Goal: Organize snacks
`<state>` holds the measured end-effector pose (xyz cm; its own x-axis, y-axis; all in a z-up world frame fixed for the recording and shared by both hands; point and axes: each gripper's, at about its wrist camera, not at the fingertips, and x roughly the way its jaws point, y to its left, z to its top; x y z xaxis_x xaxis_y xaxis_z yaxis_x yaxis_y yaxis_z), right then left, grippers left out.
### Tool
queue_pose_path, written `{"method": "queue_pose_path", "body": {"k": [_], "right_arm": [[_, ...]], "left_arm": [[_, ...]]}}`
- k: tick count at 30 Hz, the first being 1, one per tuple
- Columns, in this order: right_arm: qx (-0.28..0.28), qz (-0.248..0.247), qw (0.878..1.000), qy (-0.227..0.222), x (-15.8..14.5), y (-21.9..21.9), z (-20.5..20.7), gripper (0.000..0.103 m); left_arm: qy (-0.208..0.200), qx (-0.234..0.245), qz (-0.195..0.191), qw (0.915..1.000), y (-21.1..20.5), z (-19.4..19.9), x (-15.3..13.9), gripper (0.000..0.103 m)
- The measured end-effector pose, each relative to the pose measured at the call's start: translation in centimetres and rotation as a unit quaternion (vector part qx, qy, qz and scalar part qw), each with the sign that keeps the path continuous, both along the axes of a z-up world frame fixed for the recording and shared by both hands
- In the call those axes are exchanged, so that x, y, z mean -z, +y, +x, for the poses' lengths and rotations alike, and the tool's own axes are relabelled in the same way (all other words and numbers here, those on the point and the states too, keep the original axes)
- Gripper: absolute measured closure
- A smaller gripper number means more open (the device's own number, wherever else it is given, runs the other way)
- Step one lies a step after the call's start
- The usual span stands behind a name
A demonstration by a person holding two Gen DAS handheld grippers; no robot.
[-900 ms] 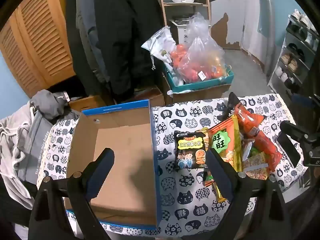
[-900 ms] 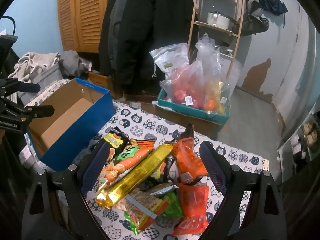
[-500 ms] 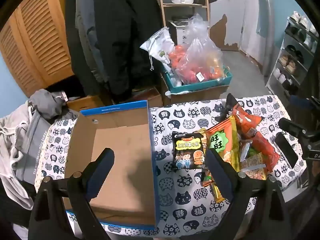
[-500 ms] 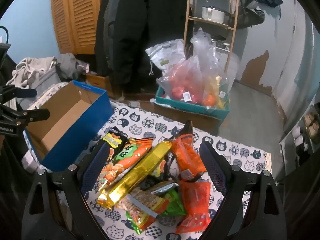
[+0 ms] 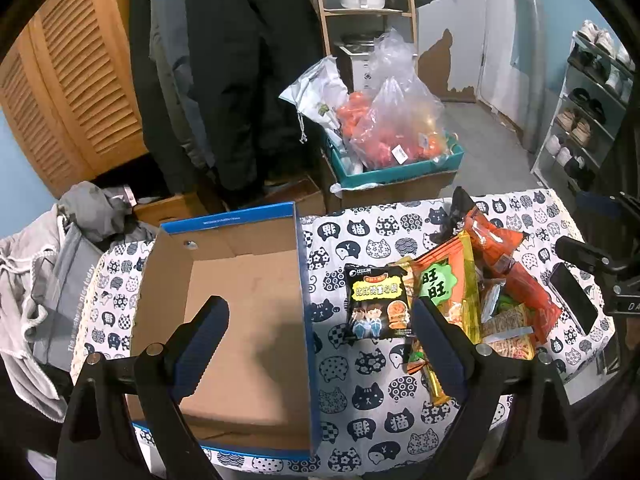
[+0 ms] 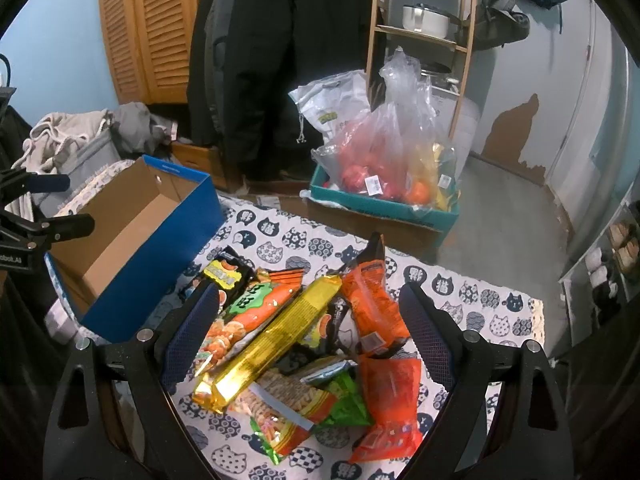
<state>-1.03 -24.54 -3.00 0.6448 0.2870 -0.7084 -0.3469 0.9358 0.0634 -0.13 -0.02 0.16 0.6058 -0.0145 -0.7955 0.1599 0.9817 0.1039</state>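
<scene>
From my left wrist camera, the left gripper (image 5: pixel 320 324) has its fingers (image 5: pixel 204 344) spread wide with nothing between them, hovering over the near edge of the counter (image 5: pixel 360 396) with its cat-print cloth. Below it, on the left, sits an open cardboard box (image 5: pixel 240 320) with blue outer walls. Just to the right of the box lies a black snack packet (image 5: pixel 378 308), and past it an orange and green packet (image 5: pixel 444 288) leans on the pile of snacks (image 5: pixel 504 300). The right gripper (image 5: pixel 592 260) shows at the far right edge.

From my right wrist camera, the right gripper (image 6: pixel 310 336) is also wide apart and holds nothing, hanging over the pile of snacks (image 6: pixel 320 344). A long gold packet (image 6: pixel 272 340) lies on top, with orange packets (image 6: pixel 372 304) on its right side. The box (image 6: pixel 132 236) stands to the left, and the left gripper (image 6: pixel 44 220) pokes in over it
</scene>
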Motion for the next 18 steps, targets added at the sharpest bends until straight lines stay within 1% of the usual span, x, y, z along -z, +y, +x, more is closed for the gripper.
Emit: {"method": "queue_pose_path", "body": {"k": [18], "right_arm": [[-0.002, 0.002, 1.0, 0.006, 0.41, -0.13, 0.01, 0.013]], "left_arm": [[0.011, 0.004, 0.0, 0.9999, -0.18, 0.04, 0.61, 0.009]]}}
